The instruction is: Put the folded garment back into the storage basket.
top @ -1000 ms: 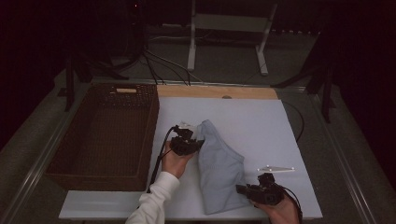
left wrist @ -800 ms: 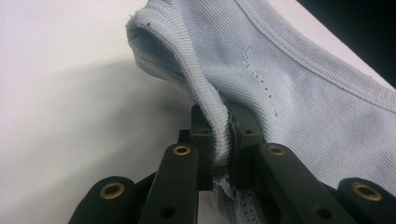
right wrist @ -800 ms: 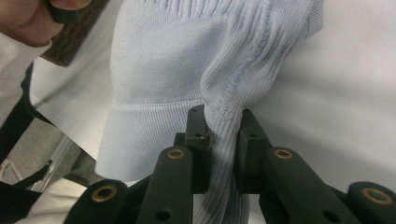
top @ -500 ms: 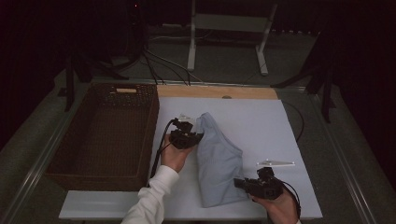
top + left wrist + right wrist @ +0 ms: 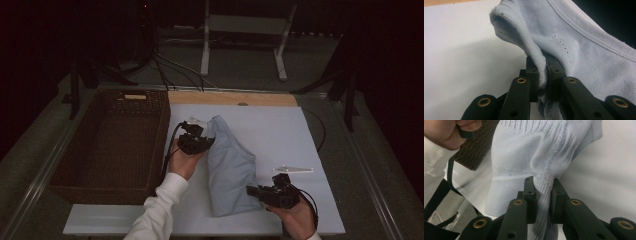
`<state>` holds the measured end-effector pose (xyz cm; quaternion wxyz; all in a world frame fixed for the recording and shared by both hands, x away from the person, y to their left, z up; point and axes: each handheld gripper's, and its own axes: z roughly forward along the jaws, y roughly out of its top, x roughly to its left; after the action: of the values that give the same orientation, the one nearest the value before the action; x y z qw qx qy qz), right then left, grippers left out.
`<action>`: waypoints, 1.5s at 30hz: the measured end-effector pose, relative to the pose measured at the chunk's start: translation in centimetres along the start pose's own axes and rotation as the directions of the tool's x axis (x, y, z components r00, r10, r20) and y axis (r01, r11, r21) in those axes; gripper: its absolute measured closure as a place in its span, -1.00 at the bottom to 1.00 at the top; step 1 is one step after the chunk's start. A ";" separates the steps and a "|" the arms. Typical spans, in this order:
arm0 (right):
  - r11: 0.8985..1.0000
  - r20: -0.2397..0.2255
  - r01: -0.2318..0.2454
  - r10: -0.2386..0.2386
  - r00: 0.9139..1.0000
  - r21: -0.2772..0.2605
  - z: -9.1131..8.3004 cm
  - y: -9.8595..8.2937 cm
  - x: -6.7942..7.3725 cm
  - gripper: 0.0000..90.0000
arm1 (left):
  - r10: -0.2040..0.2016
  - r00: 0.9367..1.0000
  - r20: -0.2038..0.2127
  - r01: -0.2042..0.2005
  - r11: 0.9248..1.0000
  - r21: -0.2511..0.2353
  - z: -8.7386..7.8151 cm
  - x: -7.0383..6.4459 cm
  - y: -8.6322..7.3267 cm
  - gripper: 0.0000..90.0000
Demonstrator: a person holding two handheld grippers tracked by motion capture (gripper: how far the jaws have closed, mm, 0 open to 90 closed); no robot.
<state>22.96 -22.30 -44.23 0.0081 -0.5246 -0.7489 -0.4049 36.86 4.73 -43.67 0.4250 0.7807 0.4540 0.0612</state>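
Garment: pale blue ribbed knit garment (image 5: 231, 167) lying lengthwise on my white table top (image 5: 280, 130), one end near the basket's far corner, the other near the front edge.
Left gripper: I have my left gripper (image 5: 544, 77) clamped on a rolled ribbed hem at the far end; its jaws are nearly together with only the cloth's thickness between them. In the high view it (image 5: 200, 140) sits just beside the basket's right wall.
Right gripper: my right gripper (image 5: 543, 195) pinches a bunched fold of the ribbed edge at the near end, jaws closed onto the cloth; in the high view it (image 5: 252, 190) touches the garment's lower right side.
Lift: the cloth rises in a small peak at each grip; the middle lies on the table.
Basket: dark woven basket (image 5: 112, 142) stands left of the white top, apart from the garment.
Other item: a small clear flat piece (image 5: 294, 169) lies on the white top just beyond my right hand (image 5: 297, 217).
Left hand: my left hand (image 5: 182, 162), white sleeve behind it.
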 end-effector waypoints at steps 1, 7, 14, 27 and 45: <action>1.000 0.000 0.000 0.000 1.000 0.000 0.0 0.0 0.0 0.76 | 0.000 1.000 0.000 0.000 1.000 0.000 0.0 0.0 0.0 0.87; 1.000 -0.009 -0.005 0.005 1.000 -0.009 0.0 0.4 0.0 0.76 | 0.001 1.000 -0.004 -0.001 1.000 0.003 -0.5 -0.1 0.7 0.87; 1.000 -0.018 0.002 -0.003 1.000 -0.022 0.0 1.2 0.7 0.76 | -0.002 1.000 -0.002 0.002 1.000 -0.004 -1.3 -0.1 1.7 0.87; 1.000 -0.034 0.003 -0.004 0.999 -0.030 0.5 2.2 1.5 0.76 | 0.003 1.000 -0.006 -0.003 1.000 -0.016 -2.6 0.0 2.5 0.87; 0.998 -0.076 0.027 -0.031 0.997 -0.052 1.7 4.3 3.5 0.76 | -0.025 1.000 0.013 0.026 0.997 -0.079 -5.0 1.3 3.3 0.87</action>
<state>25.55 -17.99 -41.29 0.0176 -0.4975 -0.7451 -0.4440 37.38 8.02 -38.46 0.4593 0.7576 0.4586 0.0689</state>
